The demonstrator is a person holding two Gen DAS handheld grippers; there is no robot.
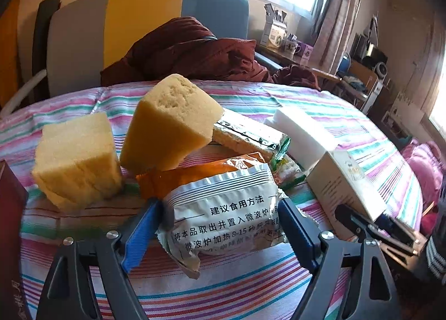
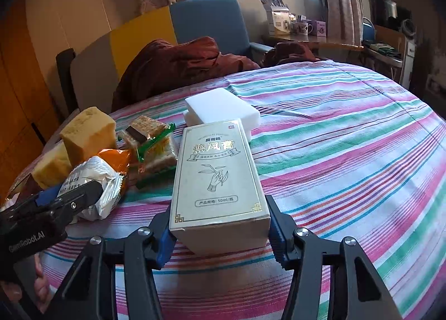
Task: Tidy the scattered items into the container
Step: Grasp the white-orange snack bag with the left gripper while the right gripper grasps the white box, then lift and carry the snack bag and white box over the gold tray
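Observation:
A silver and orange snack packet [image 1: 223, 219] lies on the striped cloth [image 1: 223, 286], and my left gripper [image 1: 218, 205] is shut on it, its blue pads [image 1: 139, 233] pressing both sides. My right gripper [image 2: 220, 217] is shut on a cream carton box [image 2: 220, 166] with its near end between the pads. Two yellow sponge blocks [image 1: 78, 158] [image 1: 170, 125] stand behind the packet. A green-edged cracker pack [image 1: 251, 136] and a white foam block [image 2: 220, 108] lie beyond. In the right wrist view the left gripper [image 2: 69, 194] shows at the left, with the packet [image 2: 94, 177] in it.
A dark red box edge [image 1: 11, 208] shows at the far left. A maroon blanket [image 2: 178, 66] is heaped at the back against a grey, yellow and blue headboard [image 2: 139, 33]. A side table with mugs and boxes [image 2: 295, 27] stands under the window. The striped cloth [image 2: 348, 138] stretches right.

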